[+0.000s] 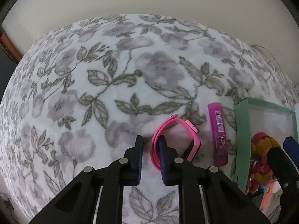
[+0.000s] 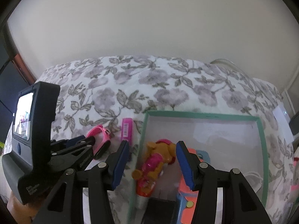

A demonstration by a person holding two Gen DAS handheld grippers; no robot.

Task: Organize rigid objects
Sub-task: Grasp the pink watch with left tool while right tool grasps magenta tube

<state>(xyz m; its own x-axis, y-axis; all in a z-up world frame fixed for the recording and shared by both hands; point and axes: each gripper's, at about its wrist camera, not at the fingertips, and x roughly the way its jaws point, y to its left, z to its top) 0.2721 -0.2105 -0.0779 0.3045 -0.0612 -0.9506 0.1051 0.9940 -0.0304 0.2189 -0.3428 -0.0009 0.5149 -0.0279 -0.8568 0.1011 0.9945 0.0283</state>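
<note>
A pink watch lies on the floral blanket; it also shows in the right wrist view. My left gripper is open, its right finger inside the strap loop and its left finger outside it. A purple tube lies right of the watch, beside a green-rimmed box. My right gripper is open and empty above the box, over a brown and pink toy figure lying inside.
The box also holds an orange and blue toy and a dark object. The floral blanket covers the whole surface up to a pale wall. A white device lies at the right.
</note>
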